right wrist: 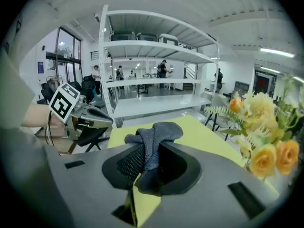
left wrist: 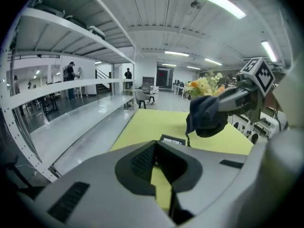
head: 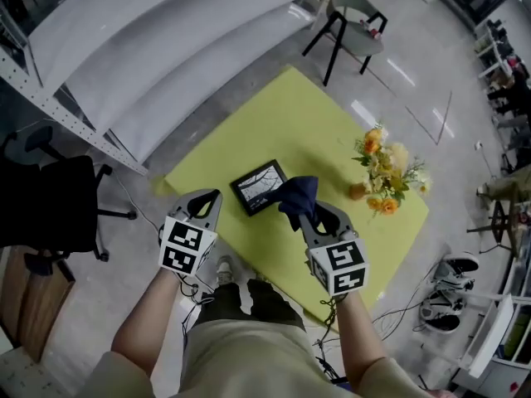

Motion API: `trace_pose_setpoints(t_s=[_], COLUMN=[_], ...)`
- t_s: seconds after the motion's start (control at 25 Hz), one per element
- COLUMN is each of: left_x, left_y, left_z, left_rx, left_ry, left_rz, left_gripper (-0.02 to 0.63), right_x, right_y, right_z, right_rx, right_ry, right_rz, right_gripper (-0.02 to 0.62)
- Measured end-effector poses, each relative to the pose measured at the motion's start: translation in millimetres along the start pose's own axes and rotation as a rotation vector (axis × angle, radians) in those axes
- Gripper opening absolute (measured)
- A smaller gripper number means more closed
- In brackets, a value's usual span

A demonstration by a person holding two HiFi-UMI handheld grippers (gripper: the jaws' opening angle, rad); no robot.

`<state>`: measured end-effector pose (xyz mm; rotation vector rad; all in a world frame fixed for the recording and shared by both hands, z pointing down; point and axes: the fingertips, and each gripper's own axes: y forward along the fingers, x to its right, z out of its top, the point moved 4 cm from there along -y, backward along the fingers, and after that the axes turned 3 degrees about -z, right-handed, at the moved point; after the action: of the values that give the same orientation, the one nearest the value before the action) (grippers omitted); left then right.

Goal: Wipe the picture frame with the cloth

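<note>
A small dark picture frame (head: 259, 186) lies flat on the yellow table (head: 319, 127), near its front edge. My right gripper (head: 309, 214) is shut on a dark blue cloth (head: 299, 194), which bunches out of the jaws just above the frame's right end. In the right gripper view the cloth (right wrist: 154, 137) fills the right gripper (right wrist: 145, 161). My left gripper (head: 211, 199) hovers to the left of the frame, shut with nothing in it. The left gripper view looks over the left gripper (left wrist: 157, 152) at the frame (left wrist: 172, 140) and the hanging cloth (left wrist: 205, 118).
A bunch of yellow and orange flowers (head: 386, 172) stands on the table to the right of the frame. Long white shelves (head: 166, 48) run behind the table. A chair (head: 353, 19) stands beyond it, an office chair (head: 58, 206) at left, shoes (head: 448, 288) on the floor at right.
</note>
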<state>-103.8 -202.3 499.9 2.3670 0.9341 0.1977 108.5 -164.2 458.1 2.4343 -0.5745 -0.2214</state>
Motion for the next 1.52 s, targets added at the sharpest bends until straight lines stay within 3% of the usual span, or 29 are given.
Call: trace_pose_setpoints(t_s=[0.28,0.56,0.8,1.16,1.52], left_x=[14,39,60,79,96], left_y=[-62,-118,-166,-196,-187], left_z=[84,146,186,194,178], left_rx=[0.232,0.336,0.482,0.497,0.472], left_ry=[0.124,0.258,0.25,0.277,0.297], left_rz=[0.078,0.104,0.114,0.116,0.085], left_gripper=[0.008,0.008,0.008,0.008,0.008], right_x=[3,1,1,-5,-5], right_y=[-51,-111,-160,-209,-203], right_z=[60,108,138,146,113], right_rx=[0.178,0.339,0.483,0.572,0.484], right_ry=[0.004,-0.034,-0.024,-0.035,-0.021], right_rz=[-0.006,-0.034,-0.094,-0.144,-0.129], right_gripper=[0.092,0.092,0.092,0.092,0.091])
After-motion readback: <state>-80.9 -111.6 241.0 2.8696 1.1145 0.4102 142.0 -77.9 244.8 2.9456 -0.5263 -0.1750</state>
